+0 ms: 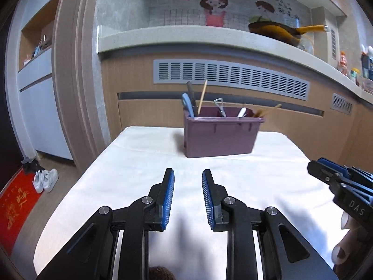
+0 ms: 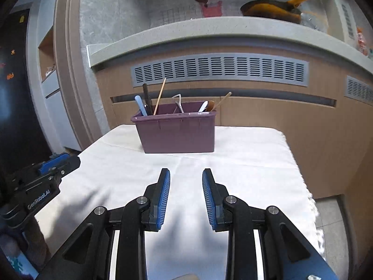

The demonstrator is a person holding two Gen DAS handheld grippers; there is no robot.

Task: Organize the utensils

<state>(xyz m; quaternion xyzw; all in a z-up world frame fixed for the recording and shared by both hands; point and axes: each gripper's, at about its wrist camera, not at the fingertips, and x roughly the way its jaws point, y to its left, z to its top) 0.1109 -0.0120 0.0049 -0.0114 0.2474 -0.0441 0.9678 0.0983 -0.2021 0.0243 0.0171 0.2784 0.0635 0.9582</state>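
A purple utensil bin [image 1: 220, 136] stands at the far side of the white-clothed table [image 1: 139, 163]; it also shows in the right wrist view [image 2: 178, 133]. Several utensils stand in it: a blue-handled tool [image 1: 188, 105], a chopstick [image 1: 202, 96], a metal tool [image 1: 220, 107], a white spoon [image 1: 241, 112] and wooden pieces [image 1: 268, 110]. My left gripper [image 1: 188, 175] is open and empty above the cloth, short of the bin. My right gripper [image 2: 186, 175] is open and empty too. Each gripper shows at the edge of the other's view [image 1: 313, 166] [image 2: 74, 161].
A wooden cabinet with grey vents [image 1: 230, 74] and a counter [image 1: 186, 37] rise behind the table, with a yellow pan [image 1: 279, 31] on top. White shoes [image 1: 45, 179] and a red mat [image 1: 16, 205] lie on the floor at the left.
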